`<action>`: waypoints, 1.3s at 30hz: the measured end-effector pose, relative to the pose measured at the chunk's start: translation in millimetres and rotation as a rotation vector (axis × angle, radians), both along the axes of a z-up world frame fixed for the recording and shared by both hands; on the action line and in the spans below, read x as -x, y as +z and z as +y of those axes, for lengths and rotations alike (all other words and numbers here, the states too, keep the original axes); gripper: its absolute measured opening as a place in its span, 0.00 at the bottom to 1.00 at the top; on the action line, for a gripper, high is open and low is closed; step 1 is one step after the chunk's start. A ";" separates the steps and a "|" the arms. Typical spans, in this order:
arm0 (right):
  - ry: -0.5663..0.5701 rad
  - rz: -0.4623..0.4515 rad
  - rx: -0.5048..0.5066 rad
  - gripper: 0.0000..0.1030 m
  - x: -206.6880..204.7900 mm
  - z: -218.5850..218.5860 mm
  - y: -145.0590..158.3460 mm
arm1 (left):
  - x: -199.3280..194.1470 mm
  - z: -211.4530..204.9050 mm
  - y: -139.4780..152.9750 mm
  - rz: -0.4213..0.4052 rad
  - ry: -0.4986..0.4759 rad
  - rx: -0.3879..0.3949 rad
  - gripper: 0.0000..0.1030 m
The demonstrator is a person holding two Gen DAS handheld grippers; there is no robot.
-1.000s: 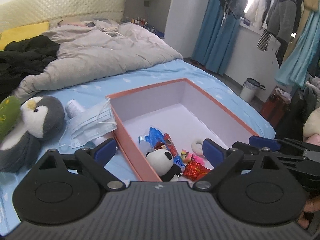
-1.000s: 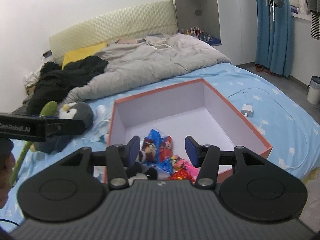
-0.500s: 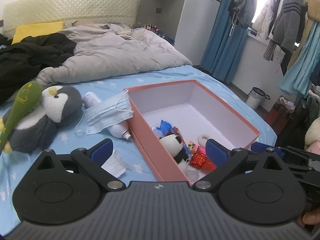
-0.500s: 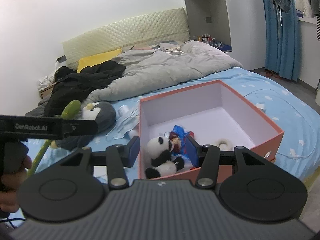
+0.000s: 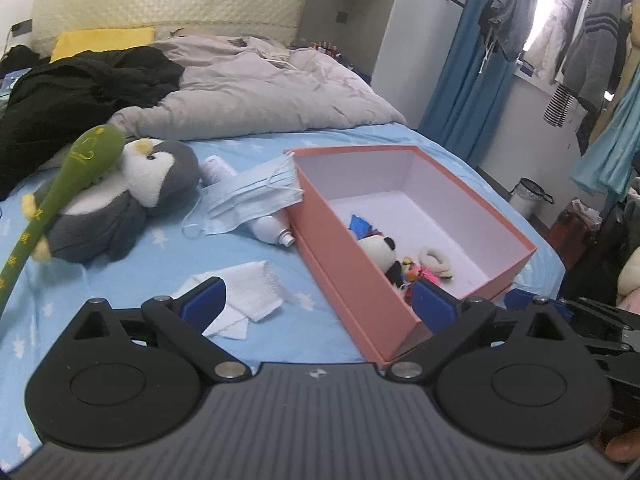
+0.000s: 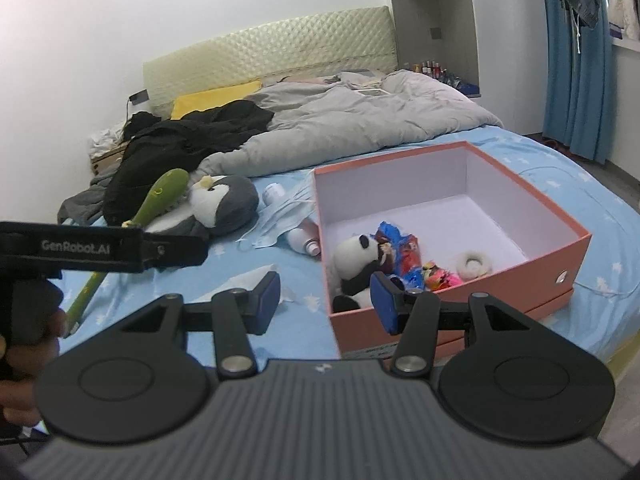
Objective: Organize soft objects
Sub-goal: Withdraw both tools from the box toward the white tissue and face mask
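Both the left gripper [image 5: 318, 304] and right gripper [image 6: 325, 297] are held open and empty above the bed [image 5: 160, 268]. The penguin [image 5: 132, 196], at 10 o'clock of the box [image 5: 360, 280], is judged next for collection.

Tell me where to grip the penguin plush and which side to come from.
Grip the penguin plush across its round grey-and-white head, coming from above on the box side. The head sits raised and exposed, while the green plush club lies across its far side, blocking that approach.

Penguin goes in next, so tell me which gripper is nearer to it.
Left. The left gripper hovers open right of the penguin; the right gripper is farther right, by the box.
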State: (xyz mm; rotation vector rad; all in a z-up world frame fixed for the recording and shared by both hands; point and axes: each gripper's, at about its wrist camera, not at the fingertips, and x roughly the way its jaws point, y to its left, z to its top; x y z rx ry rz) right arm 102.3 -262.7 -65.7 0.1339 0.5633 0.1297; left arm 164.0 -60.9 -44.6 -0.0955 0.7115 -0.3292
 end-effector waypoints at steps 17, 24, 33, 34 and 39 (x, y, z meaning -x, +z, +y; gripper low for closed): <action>0.037 0.029 0.020 0.51 18.8 38.9 -19.9 | 38.6 42.5 -36.2 0.030 0.067 0.016 0.98; 0.061 0.042 0.030 0.51 18.1 50.4 -26.4 | 42.0 60.0 -52.8 0.056 0.109 0.018 0.98; 0.083 0.046 0.059 0.51 -10.5 60.5 -32.5 | 15.3 70.7 -81.6 0.081 0.112 0.008 0.98; 0.088 0.049 0.061 0.51 -15.1 61.9 -33.8 | 11.5 71.7 -85.9 0.083 0.112 0.013 0.98; 0.099 0.062 0.084 0.51 -39.5 68.1 -40.6 | -11.5 75.0 -109.0 0.097 0.128 0.012 0.98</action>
